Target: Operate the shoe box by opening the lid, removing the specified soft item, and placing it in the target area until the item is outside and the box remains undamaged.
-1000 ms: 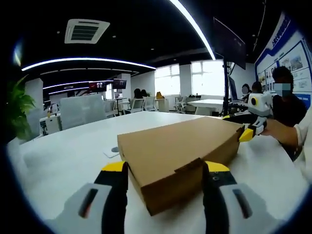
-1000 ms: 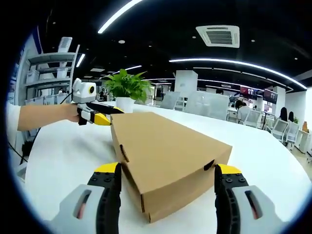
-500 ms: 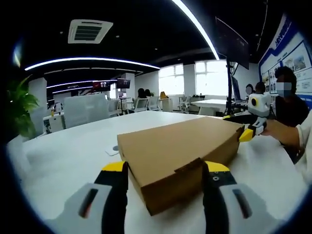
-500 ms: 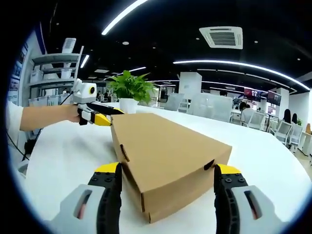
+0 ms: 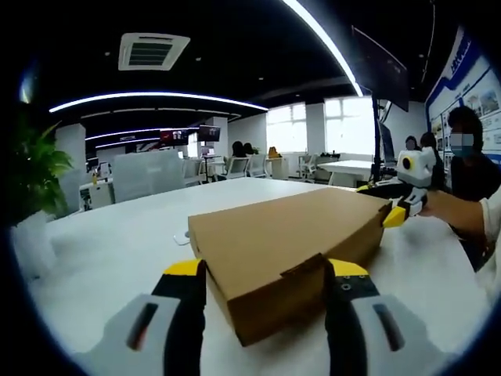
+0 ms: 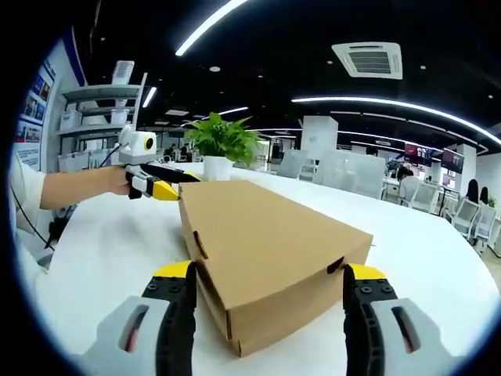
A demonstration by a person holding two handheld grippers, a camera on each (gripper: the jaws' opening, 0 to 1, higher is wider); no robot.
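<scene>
A closed brown cardboard shoe box (image 5: 274, 239) lies lengthwise between my two grippers over the white table (image 5: 109, 251). My left gripper (image 5: 266, 268) has its yellow-tipped jaws pressed against both sides of the box's near end. At the box's far end sits my right gripper (image 5: 395, 213), held by a hand. From the other side, the shoe box (image 6: 266, 235) has its end clamped between the jaws of my right gripper (image 6: 270, 271), and my left gripper (image 6: 160, 188) sits at the far corner. The lid is down. Nothing of the box's contents shows.
A potted plant (image 6: 221, 142) stands on the table behind the box, the same plant (image 5: 31, 176) at the left edge. A masked person (image 5: 463, 153) sits at the right. Shelves (image 6: 94, 117) stand beyond the table. A small flat object (image 5: 182, 235) lies beside the box.
The room behind has shifted slightly in both views, so the cameras moved. The box keeps the same place between both pairs of jaws, and its lid stays down.
</scene>
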